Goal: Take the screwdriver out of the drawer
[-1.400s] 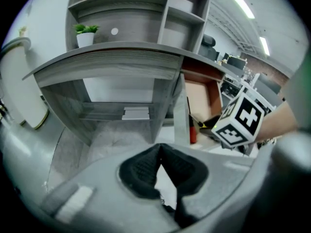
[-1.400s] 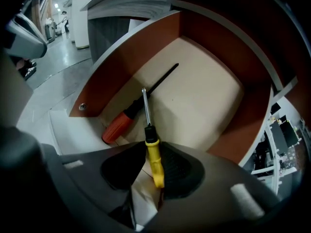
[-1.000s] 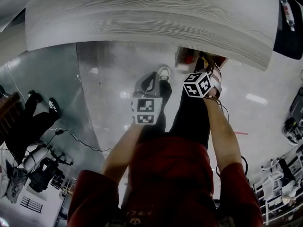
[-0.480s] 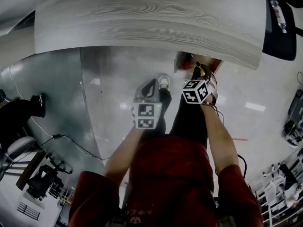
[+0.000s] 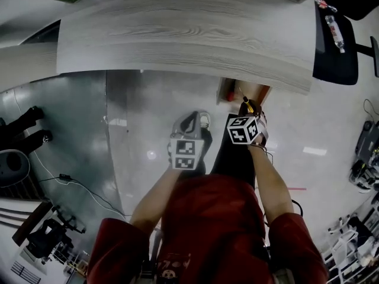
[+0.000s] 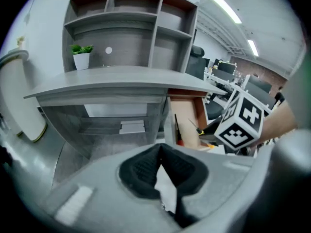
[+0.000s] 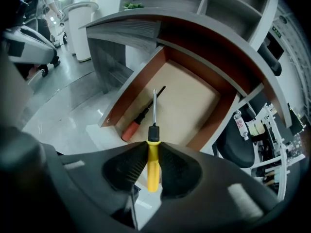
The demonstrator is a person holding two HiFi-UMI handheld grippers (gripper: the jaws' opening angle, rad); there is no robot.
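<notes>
My right gripper (image 7: 153, 148) is shut on the yellow handle of a screwdriver (image 7: 152, 165). Its steel shaft (image 7: 154, 108) points up over the open wooden drawer (image 7: 194, 98). A second screwdriver with a red handle (image 7: 132, 128) lies in the drawer's near left corner. In the head view the right gripper (image 5: 247, 109) hangs just in front of the drawer (image 5: 256, 90), under the grey desk top (image 5: 183, 34). My left gripper (image 5: 191, 120) is to its left over the floor. Its pads meet at the tips with nothing between them (image 6: 160, 149).
The left gripper view shows grey shelves (image 6: 131, 13) with a small potted plant (image 6: 81, 55) on the desk. A black office chair (image 5: 334, 34) stands right of the desk. Cables (image 5: 77, 182) and equipment lie on the shiny floor at left. My legs and a shoe (image 5: 204, 120) are below the grippers.
Both grippers have risen, the right one with the yellow screwdriver still in it, out from the drawer. The person's legs at the far left have moved off to the picture's edge.
</notes>
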